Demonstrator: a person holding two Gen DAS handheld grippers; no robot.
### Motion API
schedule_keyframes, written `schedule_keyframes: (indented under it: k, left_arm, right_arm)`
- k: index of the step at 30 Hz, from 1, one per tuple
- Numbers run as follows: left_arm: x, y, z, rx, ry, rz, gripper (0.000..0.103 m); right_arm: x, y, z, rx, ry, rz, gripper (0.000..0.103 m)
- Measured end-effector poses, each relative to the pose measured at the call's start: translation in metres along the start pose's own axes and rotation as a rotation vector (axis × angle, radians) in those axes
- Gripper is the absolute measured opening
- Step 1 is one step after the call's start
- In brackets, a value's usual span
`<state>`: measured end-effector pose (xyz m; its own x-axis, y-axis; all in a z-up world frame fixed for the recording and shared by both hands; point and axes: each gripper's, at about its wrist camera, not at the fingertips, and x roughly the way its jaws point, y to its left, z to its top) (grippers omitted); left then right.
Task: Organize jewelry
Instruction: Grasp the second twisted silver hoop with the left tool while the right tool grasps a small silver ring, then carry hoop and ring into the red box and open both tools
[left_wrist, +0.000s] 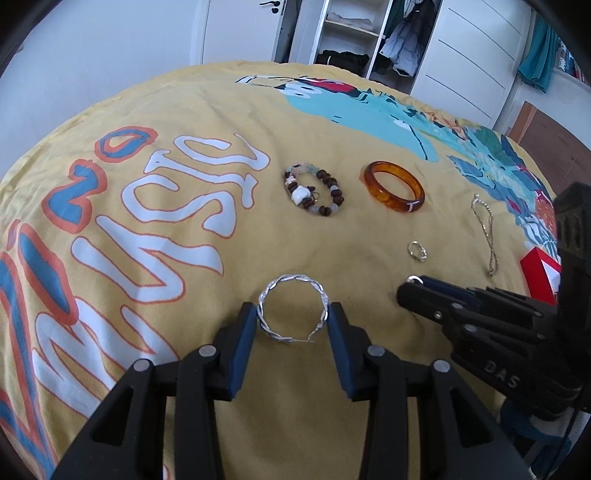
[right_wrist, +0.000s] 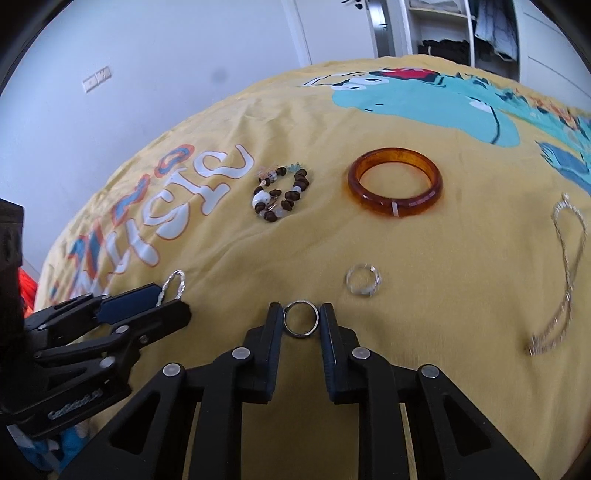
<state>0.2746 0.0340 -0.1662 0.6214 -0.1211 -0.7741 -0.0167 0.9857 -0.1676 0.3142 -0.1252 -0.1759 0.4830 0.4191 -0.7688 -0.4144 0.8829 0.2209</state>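
Nearby, left gripper (left_wrist: 291, 317) pinches one twisted hoop (left_wrist: 293, 308), right gripper (right_wrist: 301, 319) one plain ring (right_wrist: 301, 319); two bracelets (right_wrist: 394, 182) lie farther off.

Bedroom in a home. A bed fills the foreground, spread with a yellow printed blanket (left_wrist: 221, 110) bearing big white lettering and a teal graphic. Past its far edge stands an open wardrobe (left_wrist: 347, 33): white shelves with folded dark clothes, a jacket (left_wrist: 402, 40) hanging inside, white panelled doors on either side. A teal towel (left_wrist: 539, 55) hangs at the right. Plain white wall with a light switch (right_wrist: 96, 78). Brown wood floor (left_wrist: 546, 136) beside the bed.
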Motion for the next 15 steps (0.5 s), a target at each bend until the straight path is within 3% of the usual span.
schedule_keyframes:
  k: [9,15]
  left_arm:
    - [-0.025,-0.02,-0.007,0.021,0.007,-0.01,0.037]
    - [-0.041,-0.076,-0.008,0.092,0.012,-0.097,0.037]
  right_arm:
    - [-0.079,-0.021,-0.037,0.081,-0.049,-0.027,0.02]
    - [-0.153,-0.064,-0.054,0.149,-0.126,-0.099,0.02]
